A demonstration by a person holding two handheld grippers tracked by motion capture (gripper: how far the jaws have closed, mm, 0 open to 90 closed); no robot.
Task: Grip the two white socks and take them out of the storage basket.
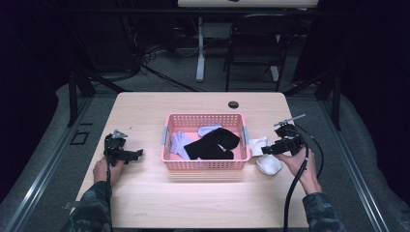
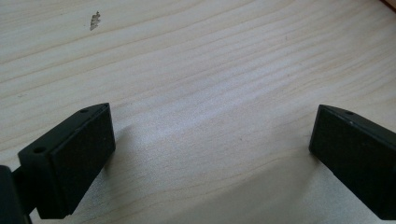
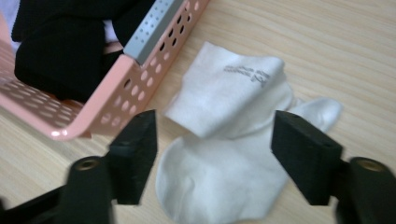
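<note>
my right gripper [image 3: 215, 158] stands open over the white socks [image 3: 233, 140] at lower centre of frame beside the pink basket [image 3: 116, 93], pick-up step, next lower and close; left gripper [image 2: 210, 154] open, idle.

Light is falling on the table [image 1: 145, 203] while the room around is sitting dark; the right gripper view is blurring slightly, jaws casting soft shadows.

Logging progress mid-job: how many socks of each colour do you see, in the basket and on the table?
White socks, on the table right of the pink basket: 2
Black socks, piled in the basket: count unclear, at least 1
Pale lavender socks, in the basket: about 2
Total: at least 5
</note>
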